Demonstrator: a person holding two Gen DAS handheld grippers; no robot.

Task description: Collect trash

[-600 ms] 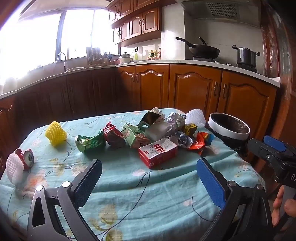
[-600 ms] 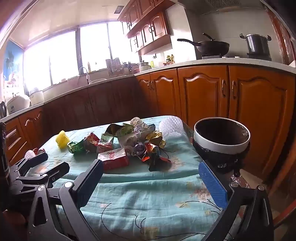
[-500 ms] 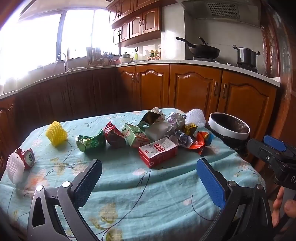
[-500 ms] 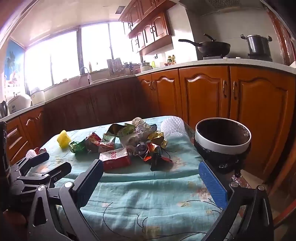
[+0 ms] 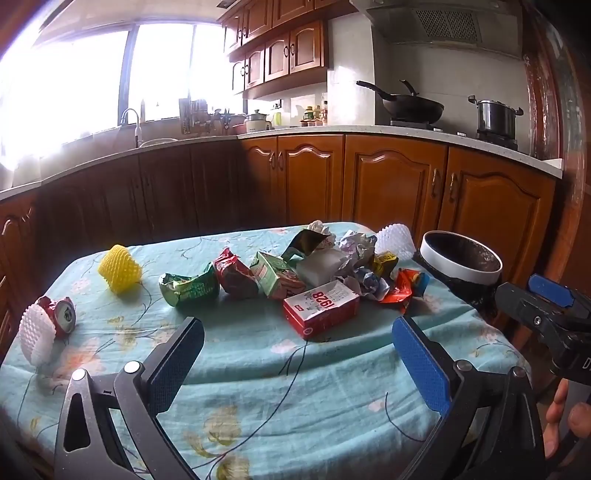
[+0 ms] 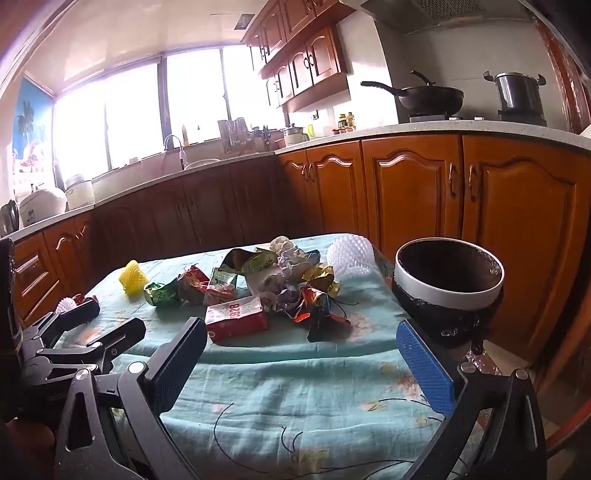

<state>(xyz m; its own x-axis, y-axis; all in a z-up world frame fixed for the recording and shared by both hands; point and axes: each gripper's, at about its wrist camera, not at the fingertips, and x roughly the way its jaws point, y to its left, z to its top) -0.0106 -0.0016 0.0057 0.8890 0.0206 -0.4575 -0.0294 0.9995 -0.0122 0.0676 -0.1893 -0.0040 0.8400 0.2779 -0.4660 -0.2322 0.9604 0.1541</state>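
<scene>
The right gripper (image 6: 299, 363) has edged slightly nearer the table; the red carton (image 6: 236, 322) sits marginally lower in its view.

A home kitchen: wooden cabinets (image 5: 391, 184) run under a pale counter (image 5: 406, 130), with more cupboards (image 5: 280, 55) on the wall. A wok (image 5: 410, 105) and a steel pot (image 5: 495, 116) sit on the stove beneath an extractor hood (image 5: 443, 22). A tap (image 5: 131, 120) stands by the bright window (image 5: 92, 81).
</scene>
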